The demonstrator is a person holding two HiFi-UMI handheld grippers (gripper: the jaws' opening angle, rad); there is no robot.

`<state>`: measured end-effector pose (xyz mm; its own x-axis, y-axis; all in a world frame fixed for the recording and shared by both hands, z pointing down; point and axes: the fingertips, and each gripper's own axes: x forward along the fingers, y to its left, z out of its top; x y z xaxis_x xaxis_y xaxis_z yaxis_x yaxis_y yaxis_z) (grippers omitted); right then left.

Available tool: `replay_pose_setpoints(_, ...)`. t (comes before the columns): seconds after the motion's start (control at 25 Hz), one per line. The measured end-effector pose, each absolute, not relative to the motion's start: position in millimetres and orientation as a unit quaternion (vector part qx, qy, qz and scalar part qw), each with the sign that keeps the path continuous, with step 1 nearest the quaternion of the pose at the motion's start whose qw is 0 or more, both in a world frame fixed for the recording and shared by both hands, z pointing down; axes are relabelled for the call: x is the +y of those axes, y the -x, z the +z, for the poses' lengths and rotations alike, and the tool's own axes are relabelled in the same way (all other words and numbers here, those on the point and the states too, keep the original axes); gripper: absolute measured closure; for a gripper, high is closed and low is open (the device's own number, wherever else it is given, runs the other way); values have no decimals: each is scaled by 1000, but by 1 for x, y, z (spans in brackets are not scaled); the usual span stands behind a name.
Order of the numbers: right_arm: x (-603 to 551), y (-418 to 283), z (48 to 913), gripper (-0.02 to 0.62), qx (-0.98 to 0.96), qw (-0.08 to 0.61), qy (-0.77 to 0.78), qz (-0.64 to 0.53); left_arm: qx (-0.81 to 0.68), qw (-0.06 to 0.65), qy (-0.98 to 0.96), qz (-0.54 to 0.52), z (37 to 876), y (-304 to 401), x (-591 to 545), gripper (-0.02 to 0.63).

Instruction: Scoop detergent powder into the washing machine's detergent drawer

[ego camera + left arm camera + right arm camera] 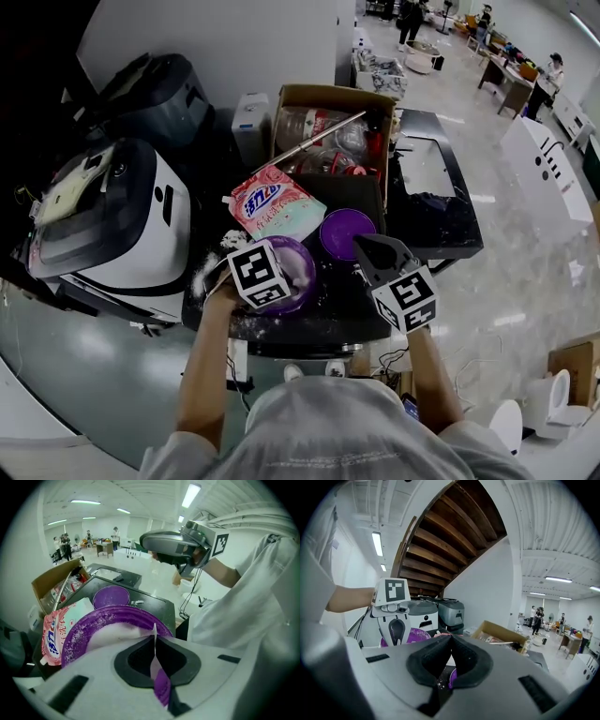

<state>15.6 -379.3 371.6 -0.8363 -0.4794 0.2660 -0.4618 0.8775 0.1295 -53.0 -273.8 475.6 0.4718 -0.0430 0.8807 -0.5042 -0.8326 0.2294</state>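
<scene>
My left gripper (274, 277) is shut on the rim of a purple tub (89, 627) that holds white detergent powder (117, 632), and holds it over the dark table's front edge. The tub's purple lid (345, 232) lies just behind it. A pink-and-white detergent bag (275, 204) lies behind the tub. My right gripper (373, 247) hovers beside the lid, jaws shut with nothing seen between them. In the right gripper view the right gripper (451, 639) faces the left gripper (396, 631) and the tub (417, 634). The white washing machine (112, 220) stands to the left; I cannot make out its drawer.
An open cardboard box (328, 98) full of bottles and bags sits at the back of the dark table (441, 239). A dark grey appliance (159, 94) stands behind the washing machine. Spilled powder dusts the table's left edge (204, 274). People work at desks far off (520, 70).
</scene>
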Motion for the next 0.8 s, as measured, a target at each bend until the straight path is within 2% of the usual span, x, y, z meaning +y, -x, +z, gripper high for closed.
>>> replay_pose_setpoints(0.52,-380,10,376,591,-962,138,-234,-19,-280,274,-852,348,444,93,-272,591)
replay_pose_setpoints(0.8,-371,30,373,591,-968,134,-209,-27,-373,288,-854,222,423,119,-283,591)
